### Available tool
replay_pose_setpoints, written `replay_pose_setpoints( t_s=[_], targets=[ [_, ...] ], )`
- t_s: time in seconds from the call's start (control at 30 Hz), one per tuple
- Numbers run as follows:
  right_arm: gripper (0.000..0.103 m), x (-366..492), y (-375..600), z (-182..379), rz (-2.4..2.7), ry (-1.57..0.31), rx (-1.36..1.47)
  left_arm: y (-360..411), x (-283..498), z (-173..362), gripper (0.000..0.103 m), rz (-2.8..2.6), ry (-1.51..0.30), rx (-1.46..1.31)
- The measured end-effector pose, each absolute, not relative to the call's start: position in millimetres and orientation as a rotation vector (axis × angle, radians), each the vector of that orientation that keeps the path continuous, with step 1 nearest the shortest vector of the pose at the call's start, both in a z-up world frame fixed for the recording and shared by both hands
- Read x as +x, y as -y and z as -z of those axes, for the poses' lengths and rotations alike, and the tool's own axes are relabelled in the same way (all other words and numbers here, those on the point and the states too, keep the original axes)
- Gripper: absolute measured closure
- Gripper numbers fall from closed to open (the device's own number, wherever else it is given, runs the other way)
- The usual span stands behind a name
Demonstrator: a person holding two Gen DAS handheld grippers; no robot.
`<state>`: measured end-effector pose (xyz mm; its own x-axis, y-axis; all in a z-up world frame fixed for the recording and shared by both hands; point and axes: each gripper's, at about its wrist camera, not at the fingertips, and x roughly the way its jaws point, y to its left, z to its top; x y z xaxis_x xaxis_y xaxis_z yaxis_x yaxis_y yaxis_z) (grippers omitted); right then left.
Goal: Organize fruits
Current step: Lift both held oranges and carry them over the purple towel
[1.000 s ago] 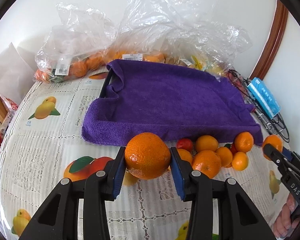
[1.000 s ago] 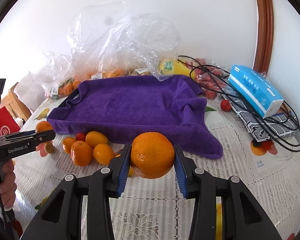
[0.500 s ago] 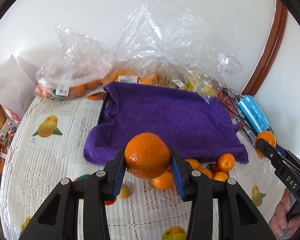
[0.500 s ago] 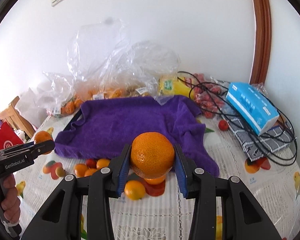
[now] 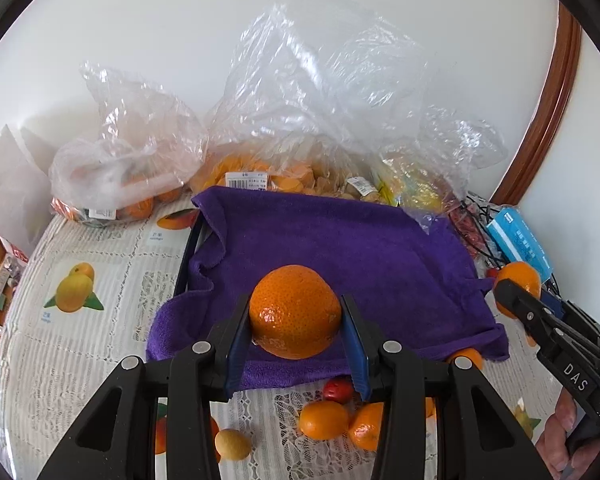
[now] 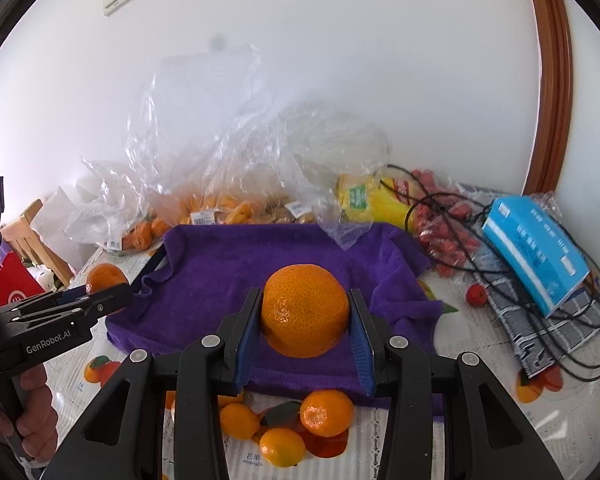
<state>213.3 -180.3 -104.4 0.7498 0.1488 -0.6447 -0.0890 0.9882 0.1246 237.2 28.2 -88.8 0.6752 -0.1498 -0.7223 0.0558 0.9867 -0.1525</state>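
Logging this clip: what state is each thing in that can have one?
Left claw: shut on left orange, lifted.
Right claw: shut on right orange, lifted.
Purple towel: spread out, no fruit on it.
Clear bags: open, crumpled.
Loose small oranges: on the table.

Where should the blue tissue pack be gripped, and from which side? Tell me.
Grip the blue tissue pack across its short width near the middle, coming from above. It is a long block lying on the checked cloth with its long sides exposed. Black cables loop beside its near end.
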Motion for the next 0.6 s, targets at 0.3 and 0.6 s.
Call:
replay_pose_setpoints(
  t_s=[0.3,0.6],
  targets=[
    [0.062,218,181,121,-0.105,-0.724,0.078,-35,240,106,0.063,0.107,-0.824,-0.147],
    [0.062,223,183,131,-0.074,-0.733,0.073,-31,243,113,0.063,0.1,-0.839,-0.14]
  ],
)
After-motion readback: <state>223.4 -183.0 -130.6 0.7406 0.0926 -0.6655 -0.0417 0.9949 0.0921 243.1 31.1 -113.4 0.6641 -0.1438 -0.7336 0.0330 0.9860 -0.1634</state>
